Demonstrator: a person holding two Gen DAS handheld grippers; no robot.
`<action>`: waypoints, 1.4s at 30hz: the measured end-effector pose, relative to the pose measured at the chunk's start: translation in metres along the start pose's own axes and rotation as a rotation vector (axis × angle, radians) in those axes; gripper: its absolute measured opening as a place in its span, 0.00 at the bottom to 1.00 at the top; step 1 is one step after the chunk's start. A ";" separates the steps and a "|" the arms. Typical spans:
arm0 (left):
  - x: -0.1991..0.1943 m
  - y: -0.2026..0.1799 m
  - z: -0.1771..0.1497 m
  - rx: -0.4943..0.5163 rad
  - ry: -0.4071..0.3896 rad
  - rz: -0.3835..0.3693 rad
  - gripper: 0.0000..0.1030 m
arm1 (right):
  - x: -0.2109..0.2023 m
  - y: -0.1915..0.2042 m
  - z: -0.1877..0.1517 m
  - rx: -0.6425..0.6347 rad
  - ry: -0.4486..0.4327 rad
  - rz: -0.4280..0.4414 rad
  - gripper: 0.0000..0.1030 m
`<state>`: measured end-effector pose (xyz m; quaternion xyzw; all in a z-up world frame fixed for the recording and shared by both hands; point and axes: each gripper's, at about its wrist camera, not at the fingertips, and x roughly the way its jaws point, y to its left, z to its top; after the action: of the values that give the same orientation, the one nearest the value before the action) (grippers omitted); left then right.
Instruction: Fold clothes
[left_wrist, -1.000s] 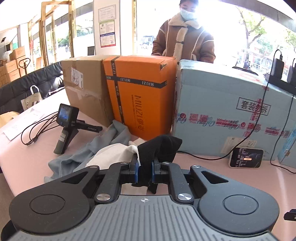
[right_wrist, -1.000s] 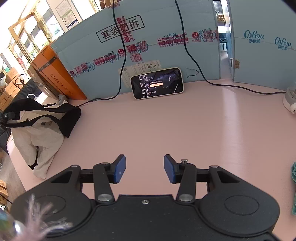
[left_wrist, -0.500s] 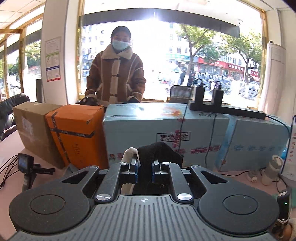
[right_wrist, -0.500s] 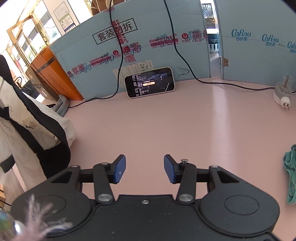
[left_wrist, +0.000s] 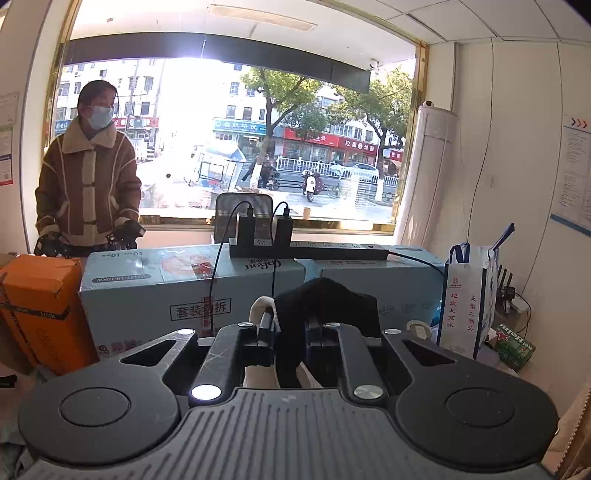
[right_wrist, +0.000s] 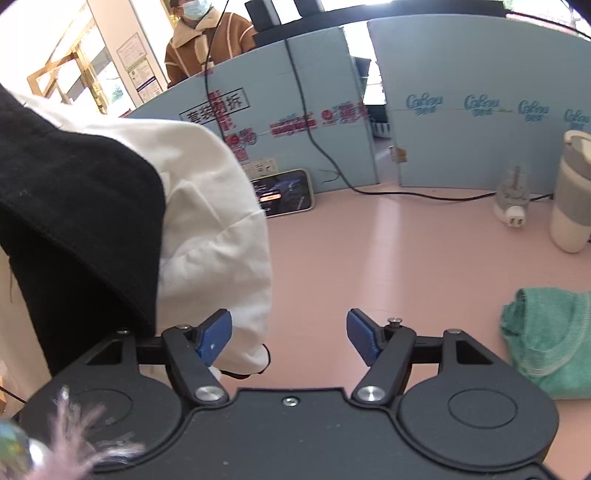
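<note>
Two views — green cloth (right_wrist: 550, 339) only in right.

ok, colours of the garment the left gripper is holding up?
The garment is white with black sections, clearest in the right wrist view.

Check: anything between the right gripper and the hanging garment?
Nothing visible. The garment, clamped in the left gripper, hangs just left of the right gripper, whose fingers are opening with only bare table between them.
</note>
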<state>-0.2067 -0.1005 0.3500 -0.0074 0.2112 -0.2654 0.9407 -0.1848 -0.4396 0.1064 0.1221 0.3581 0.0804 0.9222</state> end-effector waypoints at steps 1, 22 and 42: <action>0.011 0.012 -0.007 -0.022 0.037 0.033 0.13 | -0.006 -0.007 -0.001 -0.001 -0.008 -0.026 0.69; 0.174 0.143 -0.170 -0.175 0.422 0.447 0.13 | 0.043 0.053 -0.001 -0.465 0.114 0.050 0.73; 0.169 0.153 -0.170 -0.217 0.388 0.413 0.15 | 0.109 0.110 -0.002 -0.807 0.141 0.188 0.10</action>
<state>-0.0695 -0.0376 0.1091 -0.0137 0.4113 -0.0408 0.9105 -0.1135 -0.3087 0.0662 -0.2226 0.3476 0.3061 0.8579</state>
